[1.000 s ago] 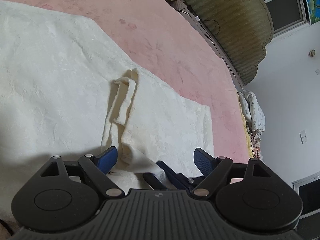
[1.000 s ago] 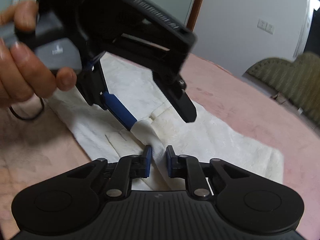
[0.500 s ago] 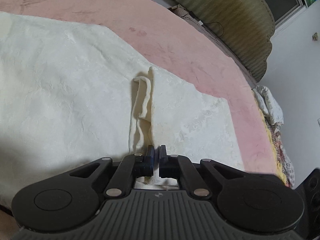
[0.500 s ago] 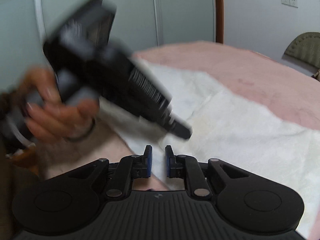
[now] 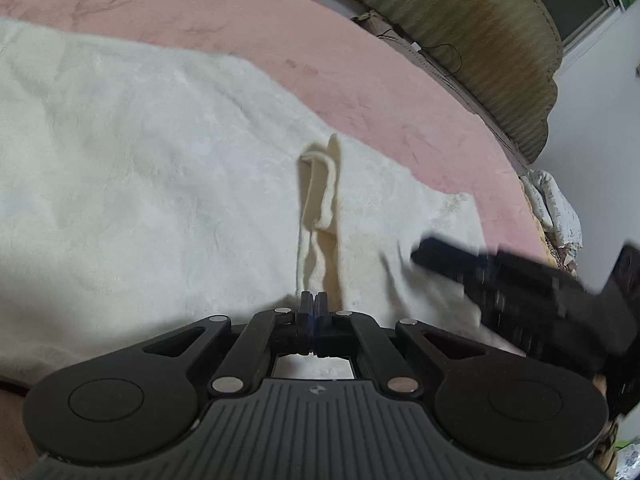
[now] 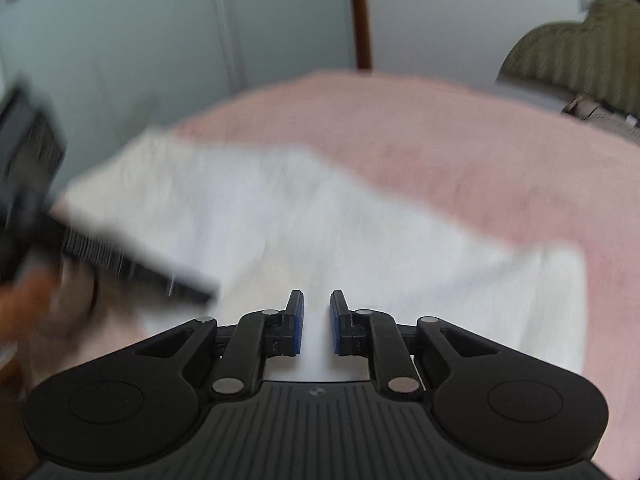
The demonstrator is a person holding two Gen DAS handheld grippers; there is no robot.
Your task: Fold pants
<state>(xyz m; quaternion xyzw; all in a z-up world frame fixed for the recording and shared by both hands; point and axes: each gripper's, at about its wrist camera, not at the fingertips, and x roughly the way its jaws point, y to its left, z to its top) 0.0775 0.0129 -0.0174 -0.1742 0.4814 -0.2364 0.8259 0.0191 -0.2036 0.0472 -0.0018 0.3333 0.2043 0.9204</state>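
Left wrist view: the black left gripper [image 5: 314,304], its blue-padded fingers pressed together, pinches the near edge of the cream-white textured pants [image 5: 160,184], which lie spread across a pink plush bedspread [image 5: 312,36]. A raised fold of cloth with a narrow cream drawstring loop [image 5: 322,188] runs straight away from the fingertips. At the right edge the black right gripper [image 5: 436,258] reaches in over the fabric, streaked by blur. Beyond the bed stands an olive-green scalloped upholstered headboard [image 5: 480,36], with a patterned bundle of bedding [image 5: 554,212] below it against a pale wall.

Right wrist view: the right gripper [image 6: 316,322] hovers low above the pants [image 6: 320,220], its fingers parted by a narrow gap with white cloth showing between them; whether they touch the fabric is hard to tell through the blur. The left gripper [image 6: 196,290] enters from the left, held in the person's left hand [image 6: 28,304]. The bedspread [image 6: 460,140] stretches back to pale grey-green wardrobe doors [image 6: 160,32].
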